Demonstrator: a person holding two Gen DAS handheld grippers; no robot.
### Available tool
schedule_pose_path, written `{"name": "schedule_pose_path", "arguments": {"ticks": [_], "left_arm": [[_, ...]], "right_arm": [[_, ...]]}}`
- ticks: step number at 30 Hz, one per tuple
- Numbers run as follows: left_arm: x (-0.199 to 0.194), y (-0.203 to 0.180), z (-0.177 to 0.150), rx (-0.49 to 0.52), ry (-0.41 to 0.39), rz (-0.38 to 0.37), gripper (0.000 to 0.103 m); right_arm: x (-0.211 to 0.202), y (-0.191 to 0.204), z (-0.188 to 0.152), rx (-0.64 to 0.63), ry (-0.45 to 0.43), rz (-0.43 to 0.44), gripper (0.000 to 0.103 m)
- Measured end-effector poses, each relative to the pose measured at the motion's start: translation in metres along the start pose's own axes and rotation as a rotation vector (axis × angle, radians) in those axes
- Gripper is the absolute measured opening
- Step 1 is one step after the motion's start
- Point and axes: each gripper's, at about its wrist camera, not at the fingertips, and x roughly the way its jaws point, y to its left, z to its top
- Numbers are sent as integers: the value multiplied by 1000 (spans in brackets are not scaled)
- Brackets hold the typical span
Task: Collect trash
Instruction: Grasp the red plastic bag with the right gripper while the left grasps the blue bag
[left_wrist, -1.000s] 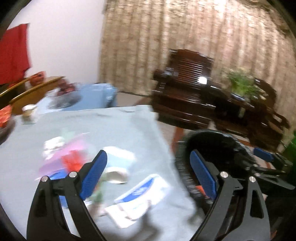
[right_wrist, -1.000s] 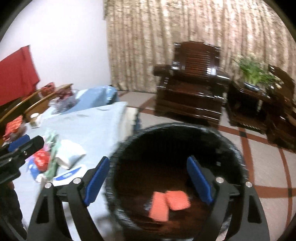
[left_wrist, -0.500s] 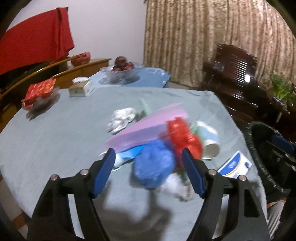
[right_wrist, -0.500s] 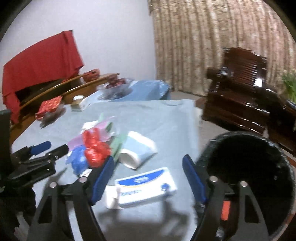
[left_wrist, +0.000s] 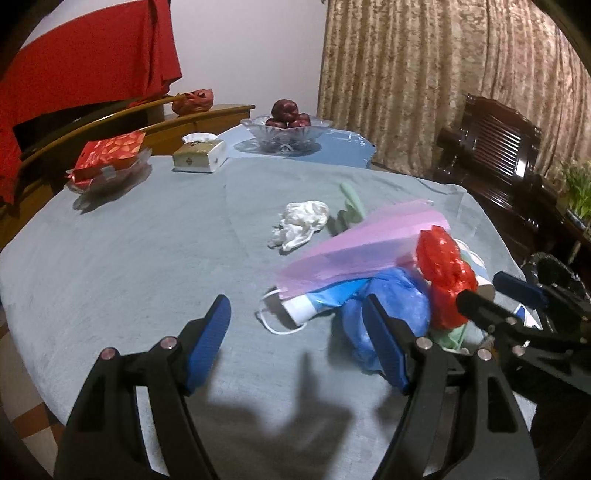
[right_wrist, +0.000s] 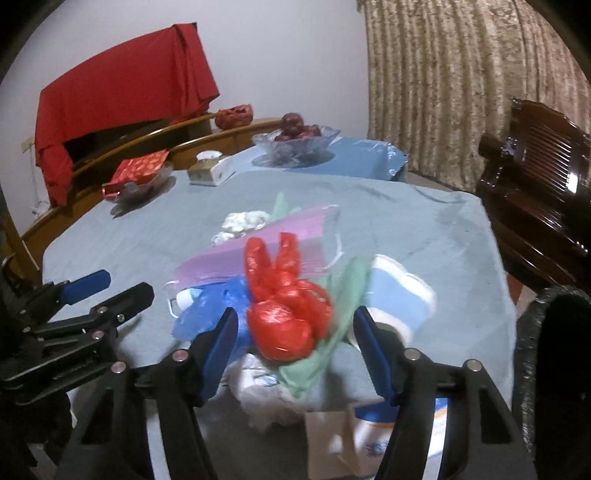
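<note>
Both jaws apart, right gripper (right_wrist: 293, 349) closing around red bag (right_wrist: 286, 314).

Bare tablecloth (left_wrist: 129, 266) lies open leftward; the trash heap (right_wrist: 284, 295) and bin (right_wrist: 554, 354) crowd the right.

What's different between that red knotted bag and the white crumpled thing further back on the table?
The red bag is shiny plastic, tied with two ears sticking up; the white wad looks like soft crumpled paper. The red bag sits atop the heap, between the right tool's open fingers; the white wad lies apart, behind the pink sheet. Both are crumpled litter on the grey tablecloth.
</note>
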Motion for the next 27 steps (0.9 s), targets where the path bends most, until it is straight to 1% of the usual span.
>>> {"name": "schedule_pose_path", "arguments": {"ticks": [1,4,6,9,11,14,17,19,25,26,27], "left_arm": [[1,1,0,-2,0,0,72],[3,1,0,4,-3,1,72],[4,1,-1,3,-1,0,72],[6,2,-1,-3,4,-3,72],[5,0,-1,1,5,-7,72],[5,-5,-1,4,4,-23,72],[5,-14,-1,8,3,-46,72],[6,-24,-1,17,6,-66,72],[20,-55,-3,53,22,-113,71],[24,-59,-3,59,28,-115,69],[27,-61,-3,62,33,-117,64]], "right_arm": [[3,1,0,-2,6,-1,61],[13,1,-3,-6,31,-5,53],[18,2,-4,-11,46,4,41],[18,1,-5,-15,50,13,34],[13,-2,-4,-4,42,31,31],[-3,-6,-1,-7,15,33,30],[-20,-16,-1,8,-5,8,30],[-26,-24,-3,22,-5,-19,30],[-34,-48,-8,55,1,-52,30],[-33,-50,-9,57,8,-56,30],[-32,-52,-9,59,11,-57,30]]}}
